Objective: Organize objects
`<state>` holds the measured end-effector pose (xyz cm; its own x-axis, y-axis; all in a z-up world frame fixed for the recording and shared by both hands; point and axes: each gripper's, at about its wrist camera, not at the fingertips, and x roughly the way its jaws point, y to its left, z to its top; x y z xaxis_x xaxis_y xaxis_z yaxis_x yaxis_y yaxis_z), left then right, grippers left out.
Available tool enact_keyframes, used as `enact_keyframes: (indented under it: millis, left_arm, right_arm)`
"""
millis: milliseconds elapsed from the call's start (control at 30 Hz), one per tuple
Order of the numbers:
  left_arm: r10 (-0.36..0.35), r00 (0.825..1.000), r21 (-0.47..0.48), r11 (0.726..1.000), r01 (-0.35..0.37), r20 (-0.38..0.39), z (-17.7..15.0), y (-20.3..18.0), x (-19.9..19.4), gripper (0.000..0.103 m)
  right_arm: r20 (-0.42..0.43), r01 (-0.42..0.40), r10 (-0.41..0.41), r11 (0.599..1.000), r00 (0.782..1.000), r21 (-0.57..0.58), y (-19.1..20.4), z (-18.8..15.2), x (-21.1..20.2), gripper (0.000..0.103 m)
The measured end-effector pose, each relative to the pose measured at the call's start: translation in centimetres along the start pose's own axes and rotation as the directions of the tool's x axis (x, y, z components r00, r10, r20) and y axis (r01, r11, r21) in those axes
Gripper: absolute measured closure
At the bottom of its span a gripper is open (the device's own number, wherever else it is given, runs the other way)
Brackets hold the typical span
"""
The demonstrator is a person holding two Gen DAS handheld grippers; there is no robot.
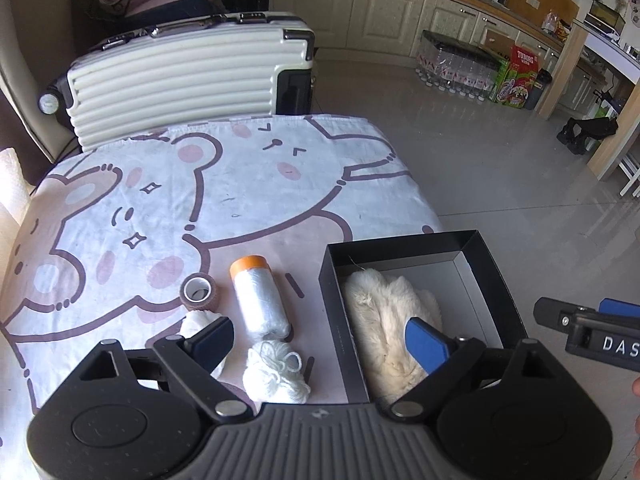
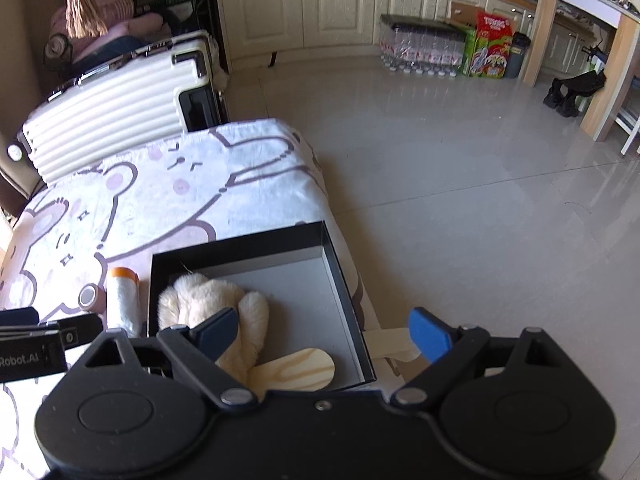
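- Left gripper (image 1: 320, 344) is spread wide with nothing between its blue pads; it hangs low over the cartoon-bear cloth (image 1: 160, 200), one finger above the loose items, the other above the box.
- Right under it lies a bundle of white yarn (image 1: 276, 376), and a crumpled white scrap (image 1: 196, 320) peeks out beside the left finger.
- Right gripper (image 2: 326, 338) is also wide open and empty, poised over the near edge of the black box (image 2: 340, 276).
- Inside the box, a fluffy cream mitten (image 1: 388, 320) fills the left half, and a pale wooden paddle (image 2: 304, 370) lies at the near wall, touching the fur.
- Just left of the box a roll of clear film with an orange cap (image 1: 260, 296) lies on the cloth, with a small brown tape roll (image 1: 198, 290) just beside it.
- Beyond the table's far edge a cream ribbed suitcase (image 1: 180, 80) lies on its side.
- Far back, packs of bottles (image 2: 420, 50) and a colourful carton (image 2: 490, 46) sit on the tiled floor against cream cabinets (image 2: 320, 4).
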<state>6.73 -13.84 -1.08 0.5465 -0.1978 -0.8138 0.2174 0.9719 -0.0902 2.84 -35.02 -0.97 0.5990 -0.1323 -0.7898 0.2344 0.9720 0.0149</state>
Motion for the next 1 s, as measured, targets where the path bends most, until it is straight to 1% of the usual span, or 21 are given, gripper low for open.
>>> enact_keyframes:
  millis: [300,533,800,1000]
  left_arm:
    - [0.039,0.998,0.007,0.999,-0.04,0.048,-0.6,1.5,-2.5,0.008]
    - [0.054,0.995,0.0,0.999,-0.054,0.079,-1.1,2.4,-3.9,0.006]
    - [0.051,0.993,0.007,0.999,-0.052,0.111,-1.6,2.5,-4.9,0.004]
    - [0.058,0.99,0.009,0.998,-0.06,0.125,-1.9,2.6,-5.2,0.0]
  right_arm:
    - [0.074,-0.001,-0.002,0.999,0.997,0.042,0.2,-0.5,-2.5,0.009]
    - [0.126,-0.003,-0.003,0.999,0.992,0.053,0.6,-0.9,-4.0,0.009]
    - [0.157,0.01,-0.019,0.998,0.987,0.058,0.8,-1.4,-5.4,0.009]
    - [0.169,0.017,-0.025,0.999,0.985,0.051,1.0,-1.7,-6.0,0.007]
